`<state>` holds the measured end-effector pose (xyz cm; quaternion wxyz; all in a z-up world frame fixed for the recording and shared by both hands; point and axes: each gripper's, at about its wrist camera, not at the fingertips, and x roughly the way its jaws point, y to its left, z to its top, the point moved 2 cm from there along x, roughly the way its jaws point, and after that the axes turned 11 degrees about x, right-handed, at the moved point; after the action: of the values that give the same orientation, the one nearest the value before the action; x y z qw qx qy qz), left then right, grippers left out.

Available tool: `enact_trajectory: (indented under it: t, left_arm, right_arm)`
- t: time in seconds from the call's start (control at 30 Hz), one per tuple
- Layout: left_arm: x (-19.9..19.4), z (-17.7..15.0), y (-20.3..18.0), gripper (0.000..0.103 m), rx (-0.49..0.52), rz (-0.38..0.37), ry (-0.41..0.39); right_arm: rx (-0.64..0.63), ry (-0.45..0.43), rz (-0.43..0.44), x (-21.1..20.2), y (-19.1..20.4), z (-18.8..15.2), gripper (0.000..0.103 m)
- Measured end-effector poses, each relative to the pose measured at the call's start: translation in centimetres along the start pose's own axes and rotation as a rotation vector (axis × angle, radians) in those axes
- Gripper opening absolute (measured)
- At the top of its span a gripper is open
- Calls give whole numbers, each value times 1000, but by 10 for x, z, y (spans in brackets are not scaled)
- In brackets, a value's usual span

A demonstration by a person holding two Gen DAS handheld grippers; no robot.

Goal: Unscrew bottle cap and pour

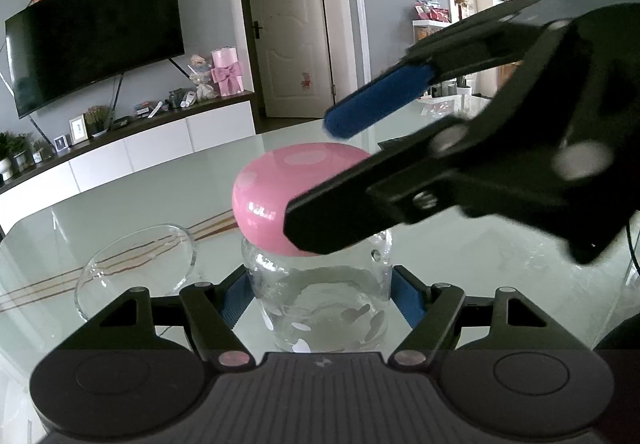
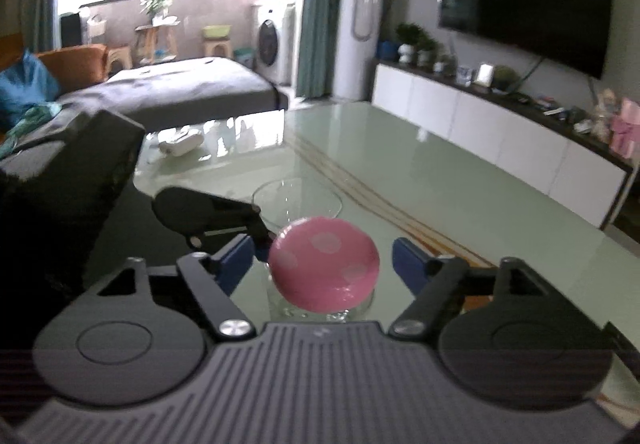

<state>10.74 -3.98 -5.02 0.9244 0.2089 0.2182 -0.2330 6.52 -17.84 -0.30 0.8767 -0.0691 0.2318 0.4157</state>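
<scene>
A clear glass bottle point(image 1: 324, 304) with white spots and a pink dotted dome cap point(image 1: 280, 188) stands on the glass table. My left gripper point(image 1: 320, 294) is shut on the bottle's body, blue pads against both sides. My right gripper point(image 2: 323, 258) is open, its blue fingers either side of the pink cap point(image 2: 324, 264) with gaps showing. In the left wrist view the right gripper point(image 1: 320, 172) comes in from the right, one finger behind the cap and one in front. A clear glass bowl point(image 1: 136, 268) sits left of the bottle, and shows beyond the cap in the right wrist view point(image 2: 298, 204).
The pale green glass table point(image 1: 460, 256) has brown stripes across it. A white object point(image 2: 180, 144) lies at its far end. A white TV cabinet point(image 2: 500, 124) and wall TV stand beyond the table, a sofa to the left.
</scene>
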Motion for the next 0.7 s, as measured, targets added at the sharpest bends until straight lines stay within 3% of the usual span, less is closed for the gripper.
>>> enact_trajectory:
  t: [0.07, 0.13, 0.3, 0.47, 0.6, 0.7]
  left_arm:
    - [1, 0, 0, 76, -2, 1, -1]
    - [1, 0, 1, 76, -2, 2, -2]
    - [-1, -12, 5, 76, 2, 0, -2]
    - [1, -9, 3, 76, 3, 2, 0]
    - [3, -7, 0, 76, 1, 5, 1]
    - [3, -6, -1, 76, 1, 6, 1]
  right_arm:
    - [18, 8, -69, 3, 4, -2, 83]
    - [45, 17, -109, 6, 6, -3, 75]
    - [111, -5, -219, 12, 12, -3, 74]
    - [151, 16, -245, 21, 13, -5, 74]
    - [153, 15, -248, 24, 14, -7, 65]
    - [126, 12, -248, 23, 17, -7, 65]
